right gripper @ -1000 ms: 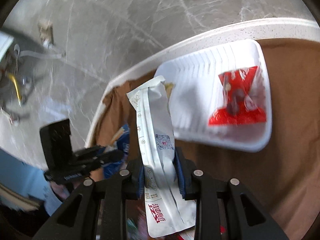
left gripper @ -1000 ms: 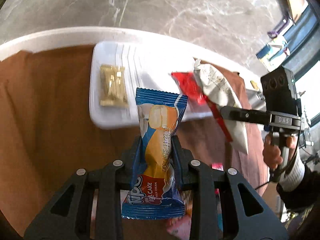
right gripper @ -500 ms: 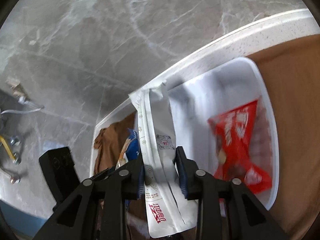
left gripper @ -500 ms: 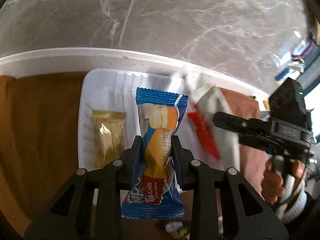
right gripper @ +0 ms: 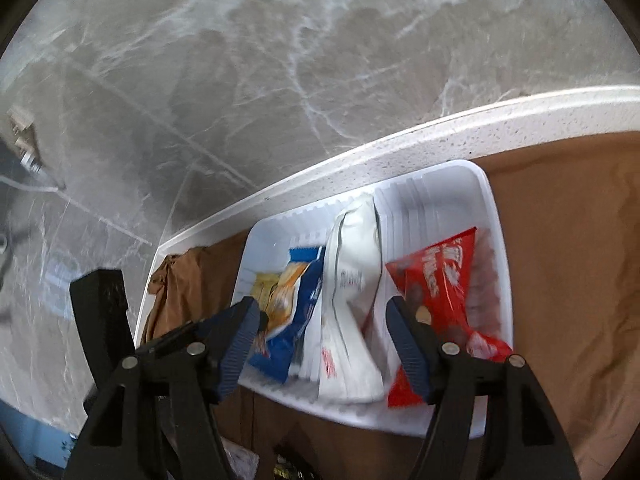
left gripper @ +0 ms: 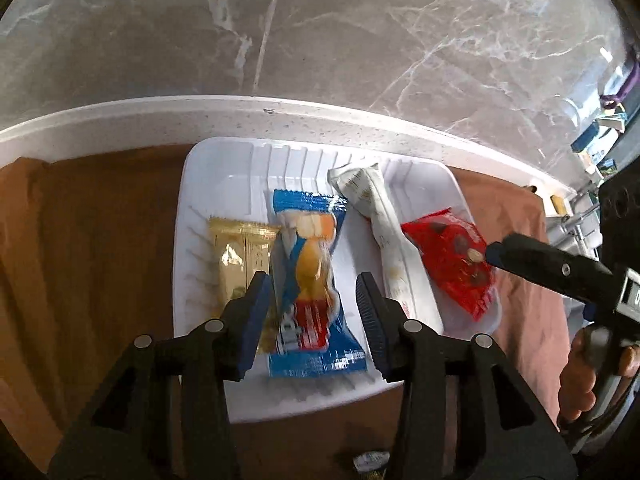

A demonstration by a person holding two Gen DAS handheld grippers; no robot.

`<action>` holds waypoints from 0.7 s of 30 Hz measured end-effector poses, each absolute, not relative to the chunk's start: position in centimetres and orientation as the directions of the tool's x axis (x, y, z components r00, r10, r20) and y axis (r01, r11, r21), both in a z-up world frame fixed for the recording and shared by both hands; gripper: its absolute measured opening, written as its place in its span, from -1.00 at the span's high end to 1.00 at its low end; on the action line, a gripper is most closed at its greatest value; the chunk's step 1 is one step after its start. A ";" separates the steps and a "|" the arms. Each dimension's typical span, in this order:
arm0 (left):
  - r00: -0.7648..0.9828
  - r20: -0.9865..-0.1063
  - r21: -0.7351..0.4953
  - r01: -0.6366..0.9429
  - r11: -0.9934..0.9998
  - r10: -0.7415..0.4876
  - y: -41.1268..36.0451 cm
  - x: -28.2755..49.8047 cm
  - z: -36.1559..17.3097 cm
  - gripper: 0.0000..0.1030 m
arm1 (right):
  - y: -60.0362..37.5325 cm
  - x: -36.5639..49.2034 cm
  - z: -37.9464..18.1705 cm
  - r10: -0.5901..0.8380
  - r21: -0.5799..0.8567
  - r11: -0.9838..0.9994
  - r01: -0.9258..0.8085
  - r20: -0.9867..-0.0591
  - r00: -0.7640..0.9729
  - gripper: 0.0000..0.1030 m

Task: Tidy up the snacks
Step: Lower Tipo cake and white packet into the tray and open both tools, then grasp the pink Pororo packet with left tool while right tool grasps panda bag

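A white tray (left gripper: 182, 216) (right gripper: 502, 264) sits on a brown cloth and holds a gold packet (left gripper: 240, 264), a blue roll-cake packet (left gripper: 308, 280), a long white packet (left gripper: 384, 240) and a red packet (left gripper: 452, 256). My left gripper (left gripper: 312, 320) hangs over the tray, jaws opening. The blue packet lies in the tray between them, no longer squeezed. My right gripper (right gripper: 324, 332) is also opening, and the white packet (right gripper: 352, 280) lies loose in the tray between its pads, with the blue packet (right gripper: 296, 320) on its left and the red packet (right gripper: 440, 280) on its right.
The brown cloth (left gripper: 100, 260) covers a white-edged table (left gripper: 280, 112) above a grey marble floor (left gripper: 320, 20). A person's hand (left gripper: 580, 368) holds the right gripper's handle at the far right. A small wrapper (left gripper: 368, 460) lies on the cloth nearer than the tray.
Both grippers came in over the tray with their packets and opened. The blue packet and the white packet, held before, now lie in the tray beside the gold and red ones.
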State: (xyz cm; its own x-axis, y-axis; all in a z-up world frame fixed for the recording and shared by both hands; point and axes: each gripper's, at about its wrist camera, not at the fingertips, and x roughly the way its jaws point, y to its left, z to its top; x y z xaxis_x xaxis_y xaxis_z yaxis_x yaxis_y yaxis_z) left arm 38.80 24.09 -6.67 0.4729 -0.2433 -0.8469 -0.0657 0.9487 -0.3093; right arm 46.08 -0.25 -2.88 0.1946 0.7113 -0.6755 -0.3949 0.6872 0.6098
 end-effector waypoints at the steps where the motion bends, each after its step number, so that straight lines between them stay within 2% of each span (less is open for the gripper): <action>1: 0.477 -0.844 -0.308 -0.059 0.949 -0.244 24.0 38.1 -6.3 0.18 | -0.7 45.4 -2.6 0.711 0.601 0.684 -0.414 -0.675 0.196 -0.35; 10: 0.459 -0.849 -0.285 0.016 0.958 -0.260 21.7 30.0 -4.2 0.16 | -3.2 38.2 -1.8 0.648 0.443 0.680 -0.585 -0.736 0.196 -0.35; 21: 0.323 -0.900 -0.295 0.046 0.954 -0.294 18.5 18.8 -5.9 0.16 | -5.1 32.1 -3.8 0.602 0.388 0.656 -0.648 -0.786 0.139 -0.35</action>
